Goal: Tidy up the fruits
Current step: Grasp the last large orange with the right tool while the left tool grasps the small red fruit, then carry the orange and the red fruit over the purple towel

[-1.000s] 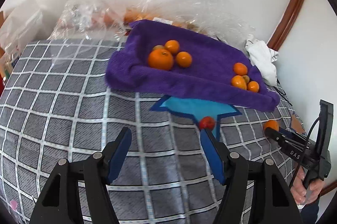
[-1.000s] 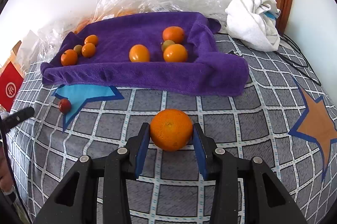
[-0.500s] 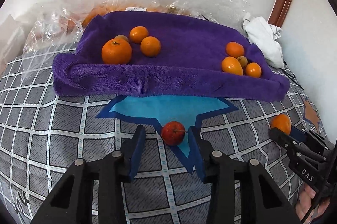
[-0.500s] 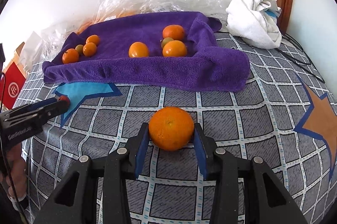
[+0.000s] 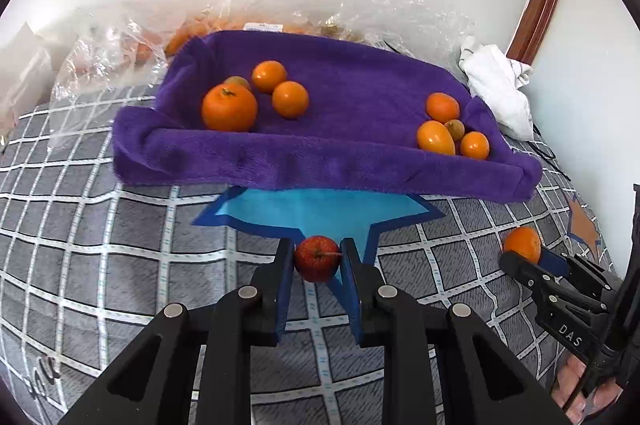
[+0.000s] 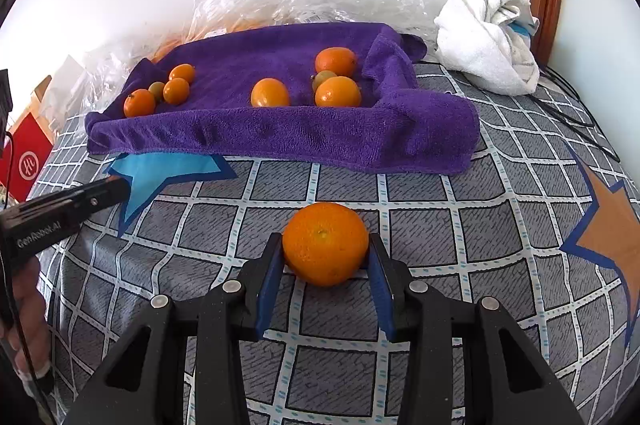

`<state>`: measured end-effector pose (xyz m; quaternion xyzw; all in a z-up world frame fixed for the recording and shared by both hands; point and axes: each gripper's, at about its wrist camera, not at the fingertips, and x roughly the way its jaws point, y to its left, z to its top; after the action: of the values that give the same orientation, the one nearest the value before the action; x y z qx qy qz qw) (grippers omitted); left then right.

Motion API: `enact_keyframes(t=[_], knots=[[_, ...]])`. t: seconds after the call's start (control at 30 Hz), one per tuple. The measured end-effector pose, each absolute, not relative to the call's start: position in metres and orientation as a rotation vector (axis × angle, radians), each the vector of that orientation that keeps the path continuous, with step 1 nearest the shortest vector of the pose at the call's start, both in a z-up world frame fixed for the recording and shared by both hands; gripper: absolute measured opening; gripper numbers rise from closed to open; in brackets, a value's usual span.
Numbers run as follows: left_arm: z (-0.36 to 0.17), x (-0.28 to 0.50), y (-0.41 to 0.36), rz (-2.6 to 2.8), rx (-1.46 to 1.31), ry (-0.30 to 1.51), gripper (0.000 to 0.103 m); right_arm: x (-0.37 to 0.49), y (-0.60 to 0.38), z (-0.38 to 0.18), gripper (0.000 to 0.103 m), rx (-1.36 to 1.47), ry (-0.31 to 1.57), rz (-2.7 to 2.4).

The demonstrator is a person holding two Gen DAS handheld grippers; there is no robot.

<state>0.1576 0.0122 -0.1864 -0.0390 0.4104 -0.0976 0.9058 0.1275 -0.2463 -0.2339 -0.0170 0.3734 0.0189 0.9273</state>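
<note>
Your left gripper (image 5: 317, 257) has its jaws clamped on a small red apple (image 5: 317, 257), both blue pads pressed to its sides, stem pointing toward the right pad; it sits on the tip of a blue star printed on the grey checked bedcover (image 5: 100, 245). Your right gripper (image 6: 326, 253) is gripping a large orange (image 6: 325, 243), pads touching both flanks, the fruit resting on the bedcover. Beyond both sets of jaws lies a purple towel (image 6: 280, 133) with two clusters of small oranges, one toward each end.
</note>
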Motion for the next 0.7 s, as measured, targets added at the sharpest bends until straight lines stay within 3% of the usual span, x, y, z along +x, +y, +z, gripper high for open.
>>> enact_keyframes(t=[0.7], knots=[[-0.159, 0.15, 0.047, -0.194, -0.166, 0.799, 0.022, 0.125, -0.233, -0.228, 0.041, -0.04, 0.779, 0.044]])
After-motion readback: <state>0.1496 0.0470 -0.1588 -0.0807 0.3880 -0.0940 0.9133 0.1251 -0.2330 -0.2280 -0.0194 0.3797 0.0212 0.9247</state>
